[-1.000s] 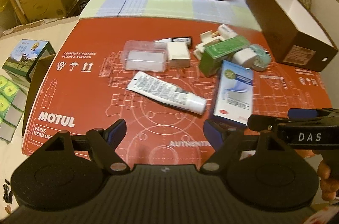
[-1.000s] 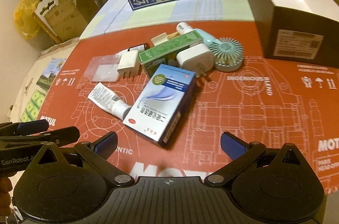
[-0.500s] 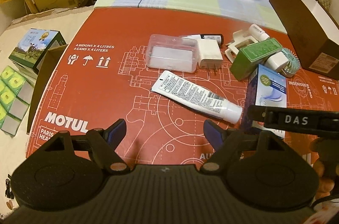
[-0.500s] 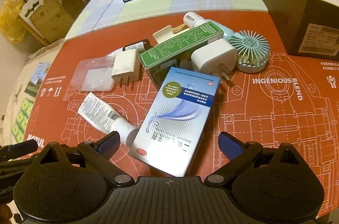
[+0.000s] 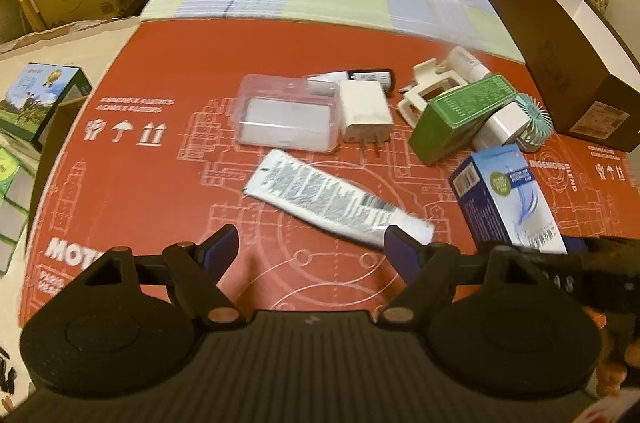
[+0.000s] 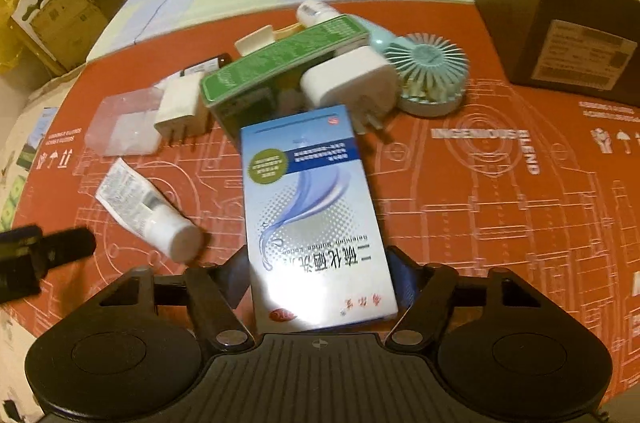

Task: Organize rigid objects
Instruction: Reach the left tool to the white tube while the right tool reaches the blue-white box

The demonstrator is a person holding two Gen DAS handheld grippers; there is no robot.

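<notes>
Worktop cover (image 6: 460, 215) is red-orange with white line drawings and lettering all over. The carton (image 6: 308, 207) is white-to-blue with a wavy swirl, a dark blue band and a green dot. Next box (image 6: 280, 63) is green, the little fan (image 6: 430, 67) is pale teal, the charger (image 5: 364, 111) plain white, the tube (image 5: 332, 203) white with black print.

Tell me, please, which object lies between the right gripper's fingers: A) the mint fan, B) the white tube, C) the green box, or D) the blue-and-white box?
D: in the right wrist view the blue-and-white box sits with its near end between the fingers of the right gripper, whose jaws are closing around it, while the white tube lies off to the left.
</notes>
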